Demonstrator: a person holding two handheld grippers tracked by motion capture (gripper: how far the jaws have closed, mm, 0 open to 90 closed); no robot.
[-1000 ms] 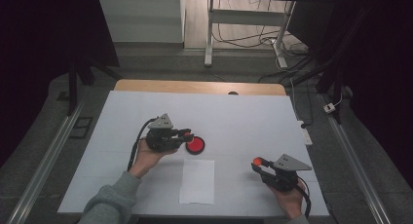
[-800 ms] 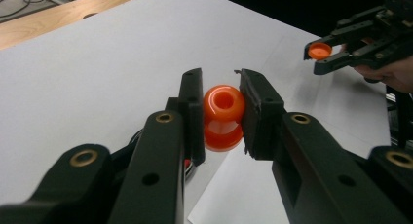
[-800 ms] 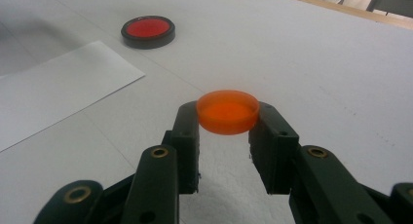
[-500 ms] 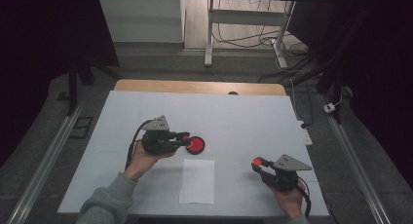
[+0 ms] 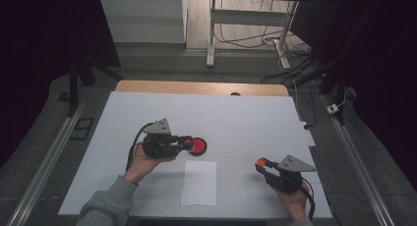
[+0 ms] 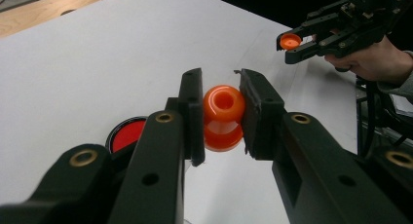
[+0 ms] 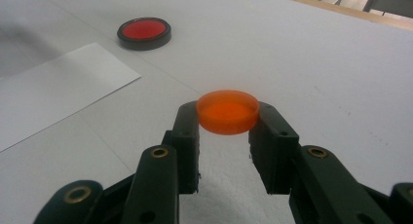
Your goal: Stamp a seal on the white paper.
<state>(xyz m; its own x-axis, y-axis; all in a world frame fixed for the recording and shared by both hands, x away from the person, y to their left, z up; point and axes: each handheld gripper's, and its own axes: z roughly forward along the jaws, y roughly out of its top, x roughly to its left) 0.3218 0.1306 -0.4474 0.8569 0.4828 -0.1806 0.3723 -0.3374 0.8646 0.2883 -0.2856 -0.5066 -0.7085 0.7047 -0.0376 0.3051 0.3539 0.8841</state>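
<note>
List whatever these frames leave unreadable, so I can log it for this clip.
- Orange stamp, left gripper view: the tongs cover its sides, and its underside faces away.
- Red ink pad, left gripper view: partly behind a jaw.
- Orange cap, high view: too small to tell its shape.
- White paper sheet, right gripper view: cut off by the left edge.
- Dark spot on the wooden strip, high view: too small to identify.

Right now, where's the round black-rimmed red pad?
The round black-rimmed red pad lies flat on the white table, left of centre in the high view, just beyond the left gripper and behind the white paper sheet.
</note>
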